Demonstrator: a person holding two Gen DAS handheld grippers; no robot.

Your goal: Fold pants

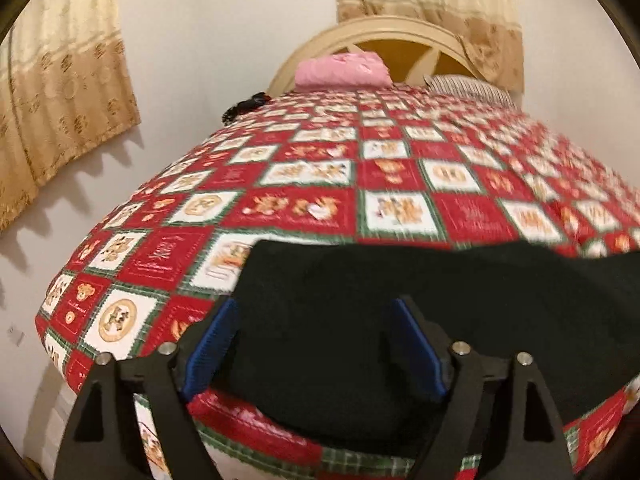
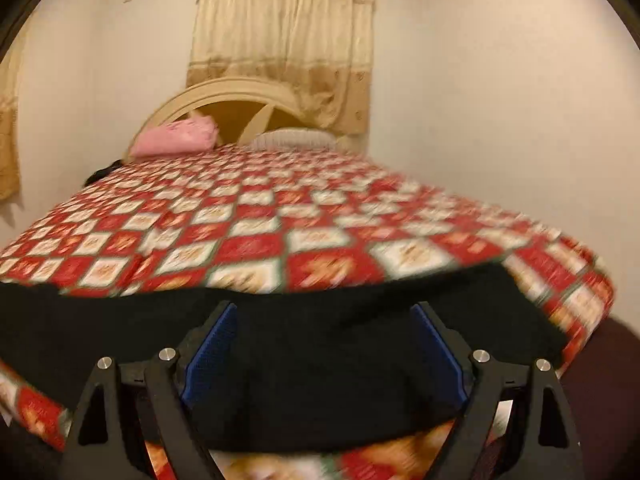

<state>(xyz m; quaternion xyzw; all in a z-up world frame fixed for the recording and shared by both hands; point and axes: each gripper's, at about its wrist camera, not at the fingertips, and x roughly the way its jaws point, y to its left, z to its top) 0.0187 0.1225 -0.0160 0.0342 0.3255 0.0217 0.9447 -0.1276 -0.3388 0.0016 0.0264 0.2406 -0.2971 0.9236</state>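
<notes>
The black pants (image 1: 400, 304) lie across the near end of the bed, on a red and white patchwork bedspread (image 1: 320, 184). In the left wrist view my left gripper (image 1: 316, 312) is open, its blue pads (image 1: 216, 344) spread over the left end of the pants. In the right wrist view the pants (image 2: 320, 340) stretch from the left edge to the bed's right corner. My right gripper (image 2: 324, 316) is open with its blue pads (image 2: 436, 344) spread above the cloth. Neither holds anything. Both views are blurred.
A pink pillow (image 1: 344, 69) and a striped pillow (image 1: 468, 86) lie at the cream headboard (image 1: 384, 36). A dark object (image 1: 244, 106) sits at the bed's far left edge. Beige curtains (image 2: 284, 32) hang on the walls. The bedspread (image 2: 280, 216) fills the middle.
</notes>
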